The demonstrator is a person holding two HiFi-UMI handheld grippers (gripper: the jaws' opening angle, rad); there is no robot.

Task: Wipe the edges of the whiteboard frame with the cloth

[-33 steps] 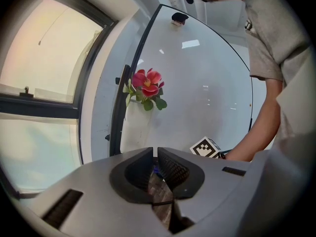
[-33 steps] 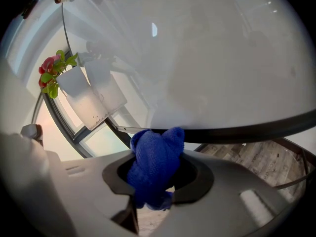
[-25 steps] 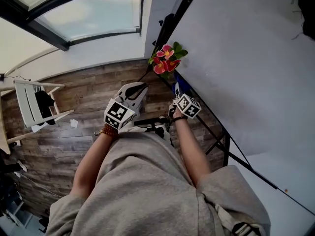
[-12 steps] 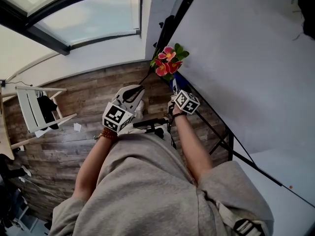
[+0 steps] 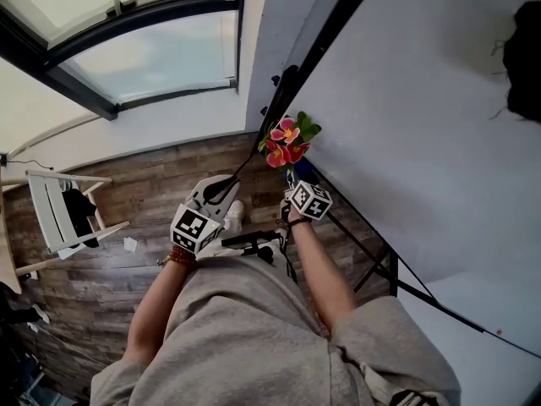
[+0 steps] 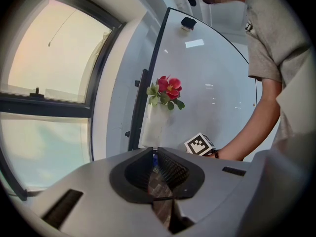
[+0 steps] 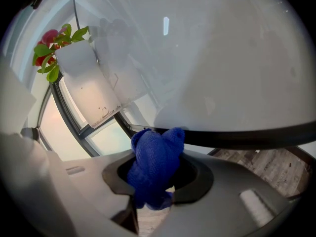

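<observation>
The whiteboard (image 5: 423,125) fills the right of the head view, edged by a black frame (image 5: 331,32). My right gripper (image 5: 296,180) is shut on a bunched blue cloth (image 7: 154,167). In the right gripper view the cloth's top touches the black frame bar (image 7: 237,138) below the white board face (image 7: 207,58). My left gripper (image 5: 226,186) hangs just left of it, away from the board, jaws together with nothing between them (image 6: 154,152). Pink flowers (image 5: 287,140) in a white holder (image 7: 91,83) sit on the frame just beyond the right gripper.
A wood-plank floor (image 5: 127,184) lies below. A white chair (image 5: 63,205) stands at the left with a paper scrap (image 5: 129,244) near it. A large window (image 5: 144,49) is beside the board. Black stand legs (image 5: 385,256) run under the board.
The right gripper with the cloth has moved along the frame, closer to the flowers. The left gripper has kept beside it. The head view has shifted.
</observation>
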